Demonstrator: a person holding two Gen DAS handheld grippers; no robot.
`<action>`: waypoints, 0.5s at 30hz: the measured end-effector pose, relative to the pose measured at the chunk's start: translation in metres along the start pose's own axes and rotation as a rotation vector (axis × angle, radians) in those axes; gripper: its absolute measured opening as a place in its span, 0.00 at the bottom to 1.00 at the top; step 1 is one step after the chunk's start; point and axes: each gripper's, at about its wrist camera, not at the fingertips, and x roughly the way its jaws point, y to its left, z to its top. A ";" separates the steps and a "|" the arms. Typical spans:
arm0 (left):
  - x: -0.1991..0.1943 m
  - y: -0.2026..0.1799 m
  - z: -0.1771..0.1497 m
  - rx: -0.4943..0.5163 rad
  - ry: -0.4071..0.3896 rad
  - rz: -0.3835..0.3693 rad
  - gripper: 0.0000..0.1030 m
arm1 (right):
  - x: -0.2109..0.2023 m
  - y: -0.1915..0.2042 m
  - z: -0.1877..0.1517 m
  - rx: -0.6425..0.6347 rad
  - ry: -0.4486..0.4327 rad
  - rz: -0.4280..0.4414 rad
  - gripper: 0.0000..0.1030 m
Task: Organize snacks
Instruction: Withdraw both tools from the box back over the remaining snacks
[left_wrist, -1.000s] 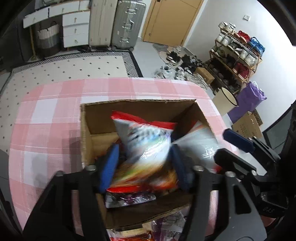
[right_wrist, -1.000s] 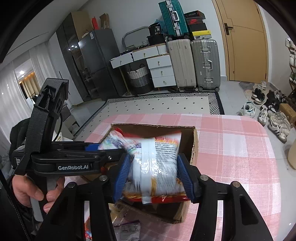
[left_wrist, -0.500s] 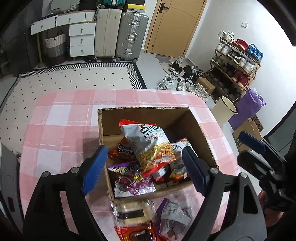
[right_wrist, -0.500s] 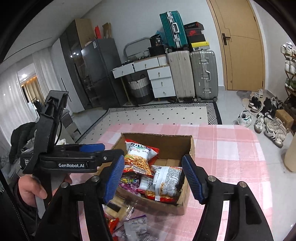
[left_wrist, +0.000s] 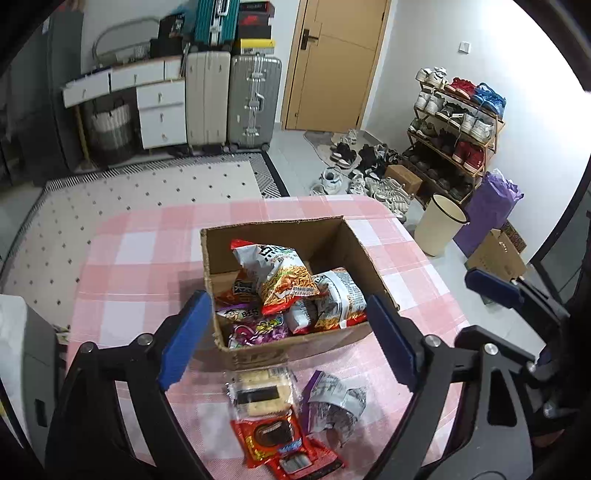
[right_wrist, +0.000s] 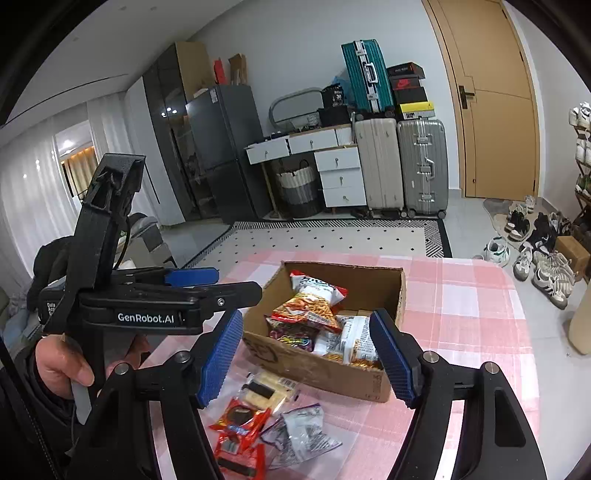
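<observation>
An open cardboard box stands on the pink checked table. It holds an orange-and-white chip bag, a white bag and a purple bag. In front of the box lie a cracker pack, a red cookie pack and a crumpled silver wrapper. My left gripper and right gripper hover above the box's near edge. The jaws of both are opening, with nothing between them.
A hand holds the left gripper at the left of the right wrist view. The checked tablecloth stretches left of and behind the box. A cream bin stands on the floor past the table's right edge. Suitcases and a shoe rack line the walls.
A second ago each gripper was shut on a snack bag over the box. Both bags now lie in the box, and both grippers have opened and drawn back and up.
</observation>
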 end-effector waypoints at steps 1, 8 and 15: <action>-0.007 -0.001 -0.002 0.003 -0.007 0.000 0.83 | -0.005 0.002 -0.001 0.000 -0.008 0.001 0.79; -0.051 -0.011 -0.025 0.016 -0.080 0.028 0.99 | -0.035 0.019 -0.014 -0.009 -0.053 0.000 0.79; -0.085 -0.014 -0.055 0.004 -0.117 0.023 0.99 | -0.055 0.030 -0.037 -0.012 -0.065 -0.019 0.84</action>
